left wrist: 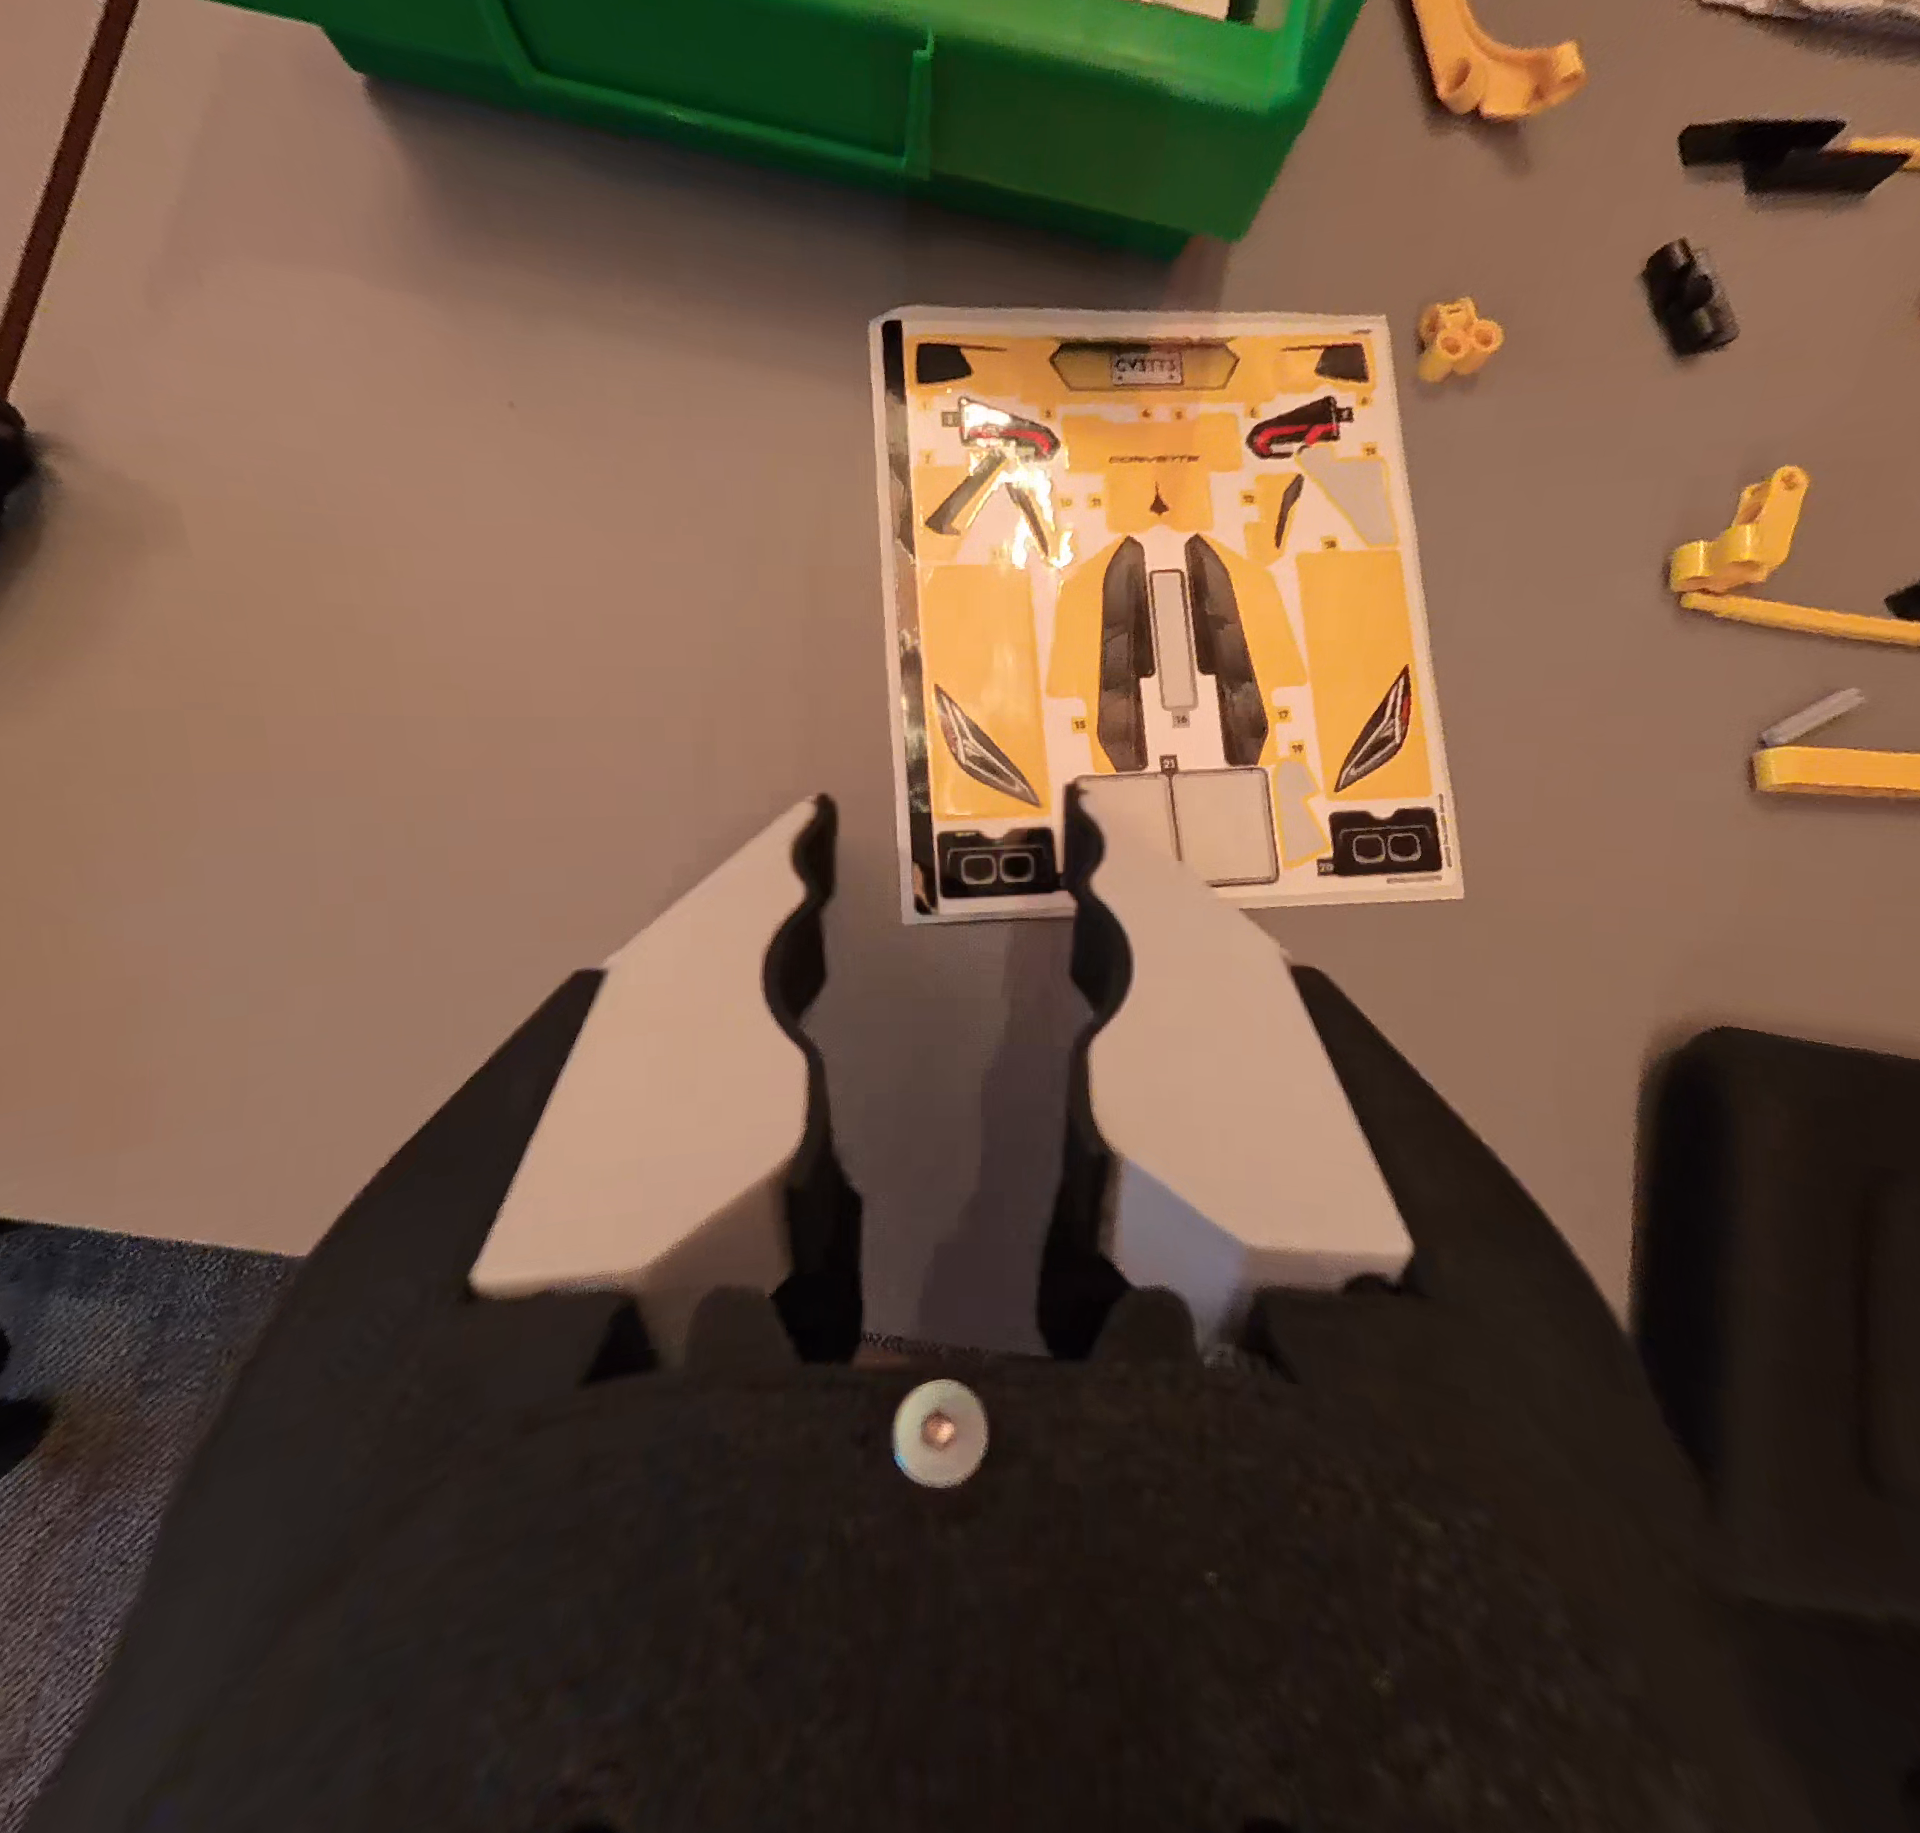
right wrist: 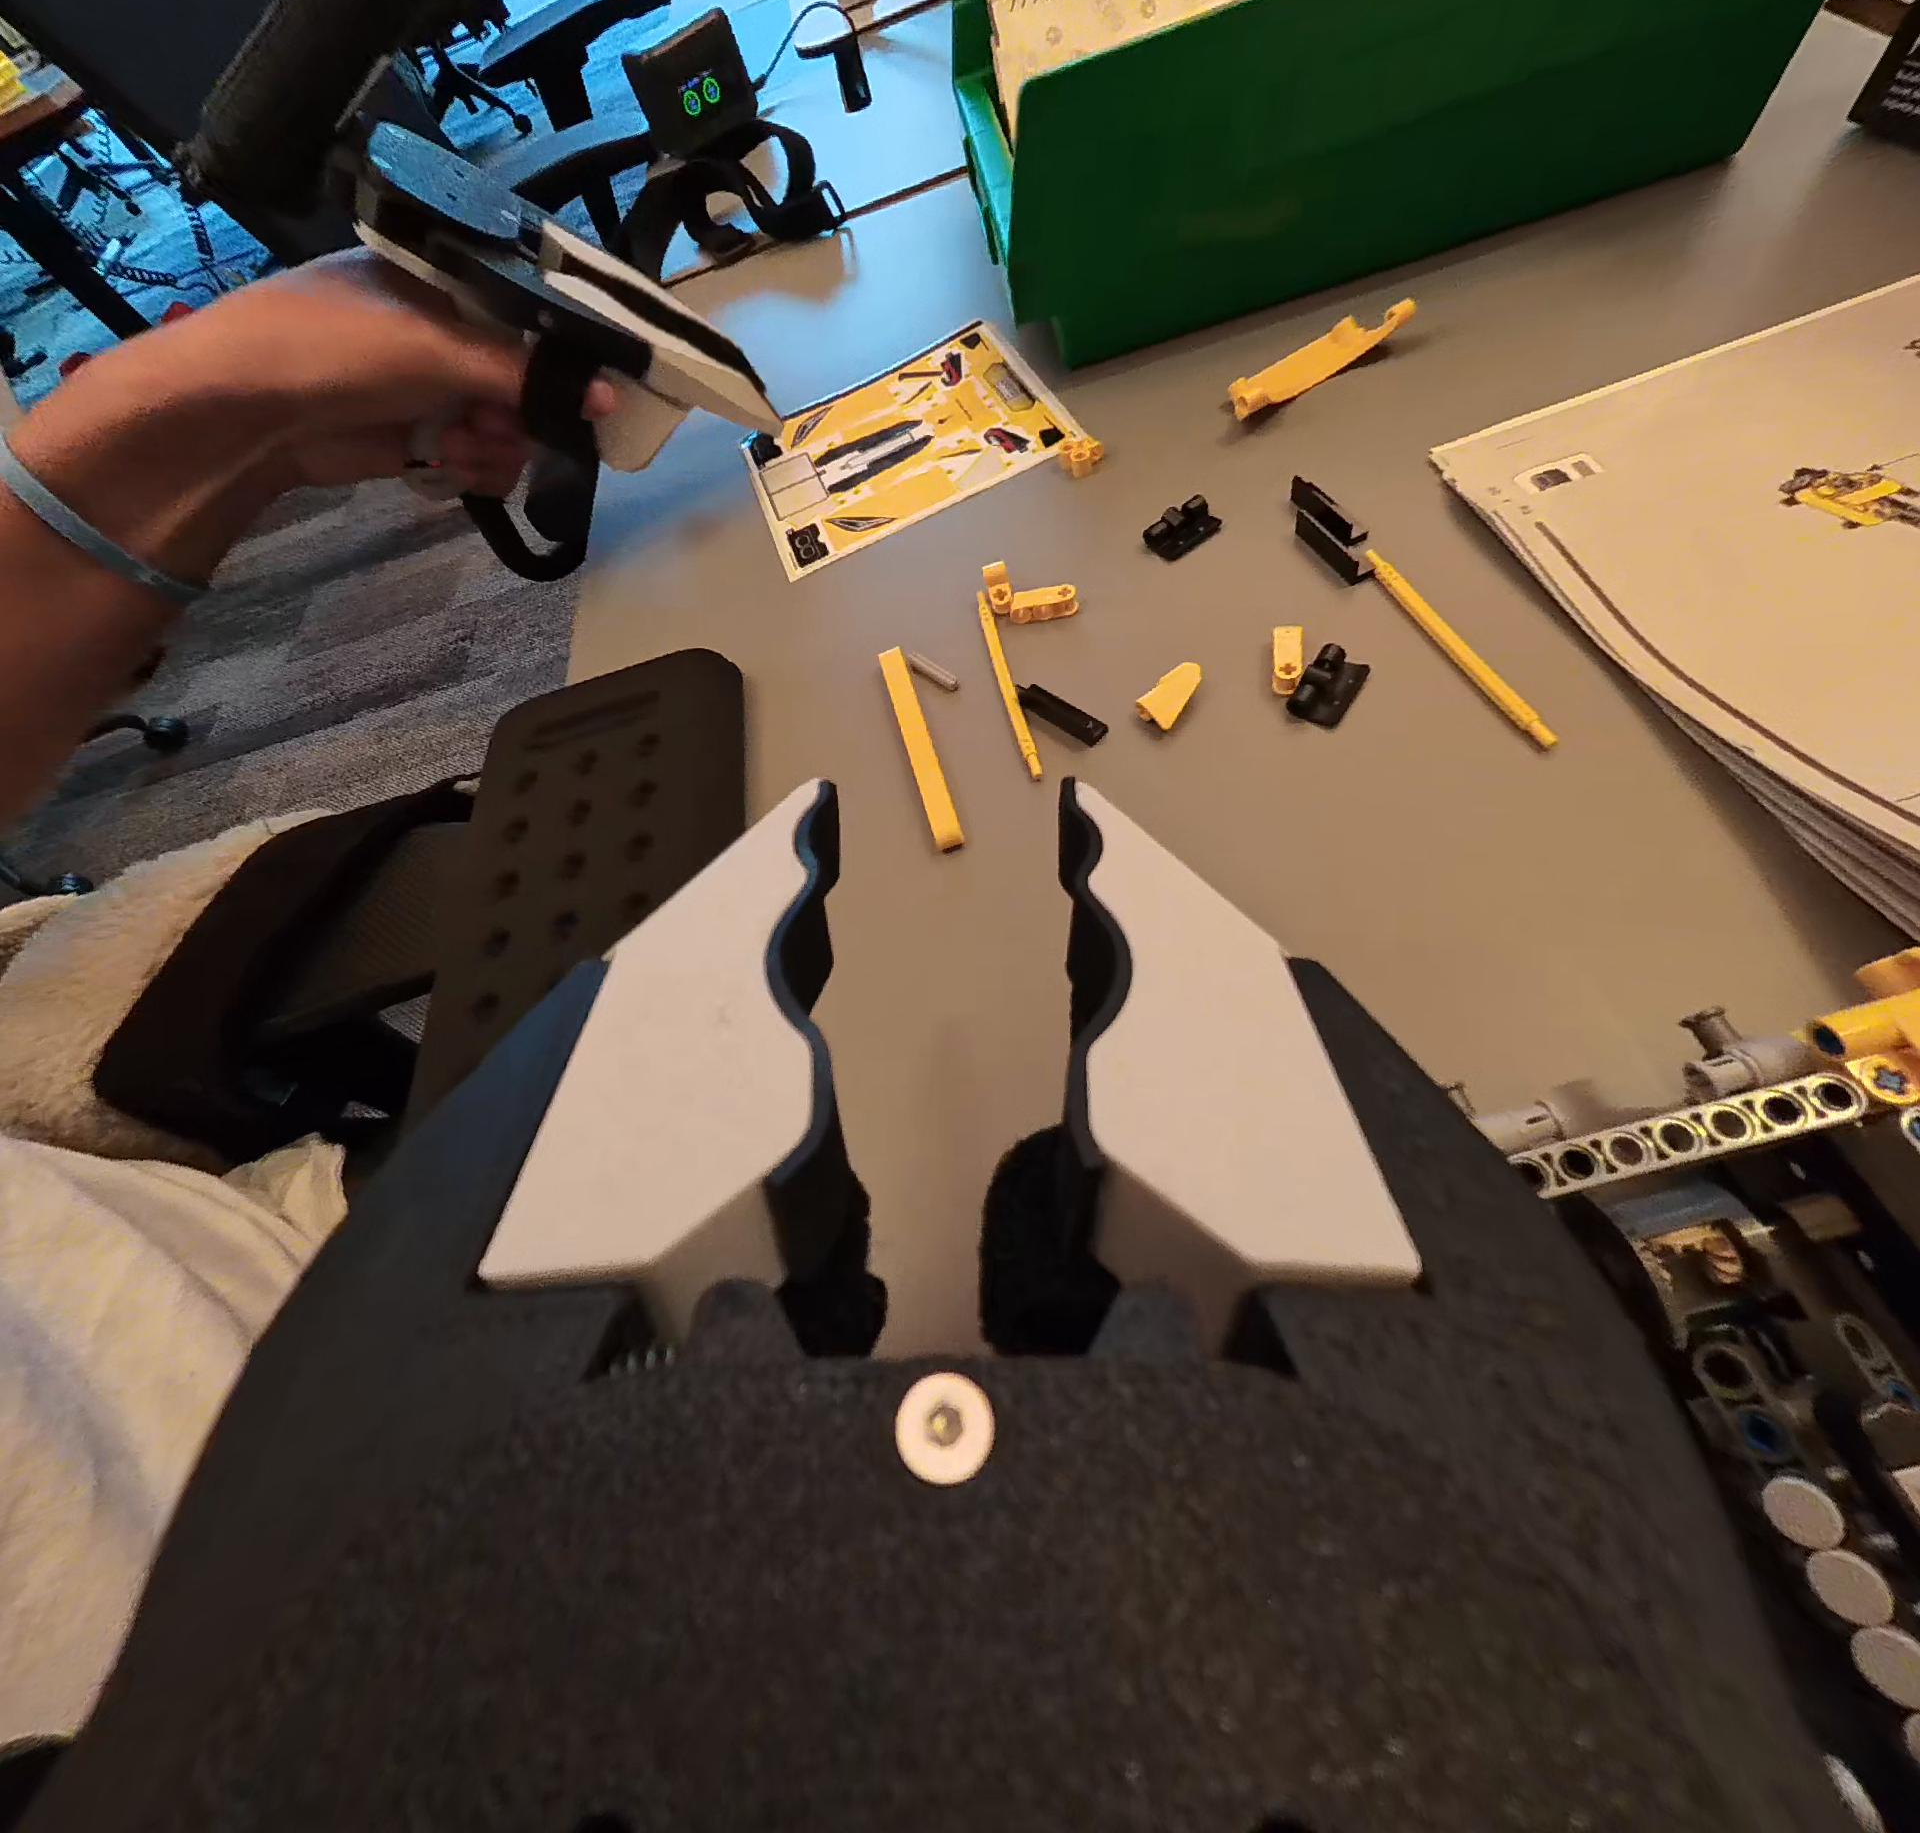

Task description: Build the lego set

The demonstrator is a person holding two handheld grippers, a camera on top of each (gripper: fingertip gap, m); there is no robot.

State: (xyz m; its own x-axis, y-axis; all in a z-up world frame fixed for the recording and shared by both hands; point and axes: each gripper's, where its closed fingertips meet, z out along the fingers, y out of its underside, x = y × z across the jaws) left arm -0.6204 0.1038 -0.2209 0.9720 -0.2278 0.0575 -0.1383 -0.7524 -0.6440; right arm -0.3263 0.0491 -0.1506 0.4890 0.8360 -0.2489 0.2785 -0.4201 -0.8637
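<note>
My left gripper [left wrist: 945,812] is open and empty, held over the near edge of a yellow sticker sheet [left wrist: 1164,609] on the grey table. The right wrist view shows that gripper [right wrist: 764,412] held by a hand above the sheet [right wrist: 904,453]. My right gripper [right wrist: 948,796] is open and empty, above the table just short of loose pieces: a flat yellow beam [right wrist: 920,749], a thin yellow axle [right wrist: 1006,682], a black piece [right wrist: 1062,713], a yellow wedge [right wrist: 1169,694], a long yellow axle [right wrist: 1460,649]. A partly built grey and black model [right wrist: 1704,1139] lies at the right.
A green bin [right wrist: 1403,121] holding paper stands at the back, also in the left wrist view [left wrist: 790,58]. An open instruction booklet [right wrist: 1714,557] lies at the right. A curved yellow panel [right wrist: 1314,360] lies near the bin. A black perforated chair arm [right wrist: 582,848] is at the table's left edge. The left gripper's tips are roughly 30 cm from the right gripper's. The right tips stand about 11 cm off the black piece [right wrist: 1062,713]. To reach the long yellow axle [right wrist: 1460,649] in a straight line is about 15 cm for my right fingers, about 30 cm for my left.
</note>
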